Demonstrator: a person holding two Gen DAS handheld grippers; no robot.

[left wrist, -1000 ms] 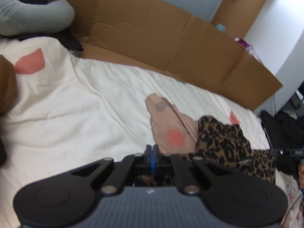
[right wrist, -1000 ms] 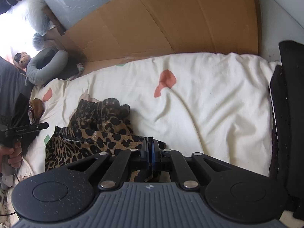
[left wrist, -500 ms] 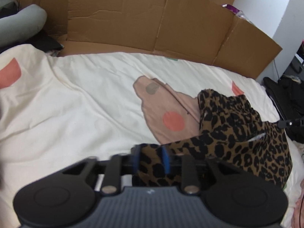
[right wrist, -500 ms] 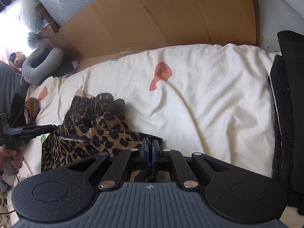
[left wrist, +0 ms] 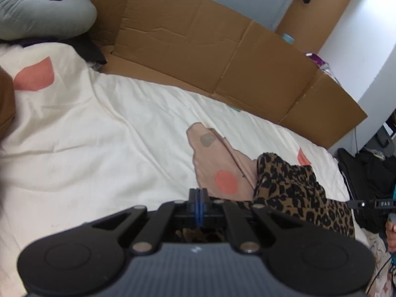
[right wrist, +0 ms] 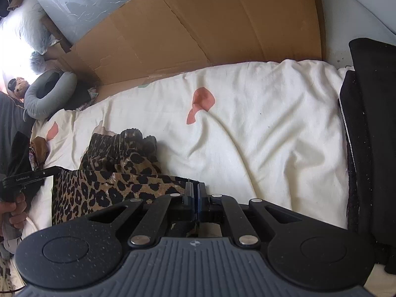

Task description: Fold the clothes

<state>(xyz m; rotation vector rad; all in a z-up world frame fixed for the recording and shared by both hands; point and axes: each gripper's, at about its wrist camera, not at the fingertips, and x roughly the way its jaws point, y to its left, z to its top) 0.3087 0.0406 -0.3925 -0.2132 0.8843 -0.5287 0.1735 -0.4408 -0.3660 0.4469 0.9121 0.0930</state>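
A leopard-print garment (left wrist: pixel 294 193) lies bunched on the cream bed sheet (left wrist: pixel 99 148). My left gripper (left wrist: pixel 198 198) is shut, with the leopard cloth running under its fingers. In the right wrist view the same garment (right wrist: pixel 118 183) is stretched as a band from the left gripper (right wrist: pixel 29 175), held by a hand, across to my right gripper (right wrist: pixel 195 193). The right gripper is shut on the garment's edge. The rest of the garment is heaped behind the band. The right gripper (left wrist: pixel 371 204) shows at the right edge of the left wrist view.
Flattened cardboard (left wrist: pixel 198 49) stands along the far side of the bed. A grey neck pillow (left wrist: pixel 44 17) lies at the far left corner. Black bags or clothes (right wrist: pixel 371 123) line the bed's right side. A pinkish patch (left wrist: pixel 217 163) lies beside the garment.
Half a second ago the left gripper's fingers looked apart around the leopard cloth; now they are pressed together. The leopard band between the two grippers looks a little tauter. The right gripper has kept still.
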